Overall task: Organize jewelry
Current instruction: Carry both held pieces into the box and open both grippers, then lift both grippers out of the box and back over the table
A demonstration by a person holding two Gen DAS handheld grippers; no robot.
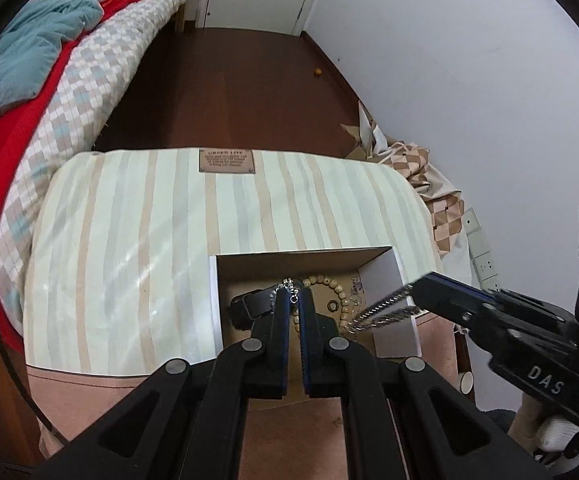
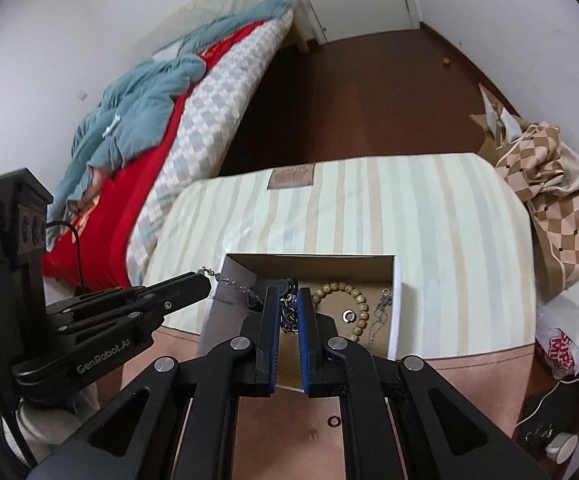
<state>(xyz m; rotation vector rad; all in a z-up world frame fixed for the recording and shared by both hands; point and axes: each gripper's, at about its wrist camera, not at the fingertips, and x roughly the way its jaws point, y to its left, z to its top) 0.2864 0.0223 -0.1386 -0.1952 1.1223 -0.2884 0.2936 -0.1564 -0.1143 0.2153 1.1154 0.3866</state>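
Two black hand-held grippers work over the small open cardboard box (image 1: 385,276) that sits on our striped cream cushion (image 1: 129,240). Our left gripper (image 1: 294,300) has its blue-lined fingers nearly pressed together, pinching one end of a silver metal chain (image 1: 291,289) at the very tips. Seen from the right wrist, that chain (image 2: 233,282) runs taut from the left gripper (image 2: 203,280) over the box's near-left wall (image 2: 229,304) toward our right gripper (image 2: 288,300). The right gripper's fingers stand a narrow gap apart, with a bunch of silver links (image 2: 287,314) caught between them; from the left wrist, the right gripper (image 1: 389,308) reaches in across the box's right wall and the chain coils beside its ribbed pads (image 1: 393,298).

Inside the box lie a loop of pale wooden beads (image 2: 355,304), a small metal ring (image 2: 348,315) within that loop, a thin silver necklace (image 2: 381,312) along the right wall, and a black strap-like band (image 1: 249,304) at the left. One more small ring (image 2: 334,421) rests on the pink fabric (image 2: 289,432) in front of the box.
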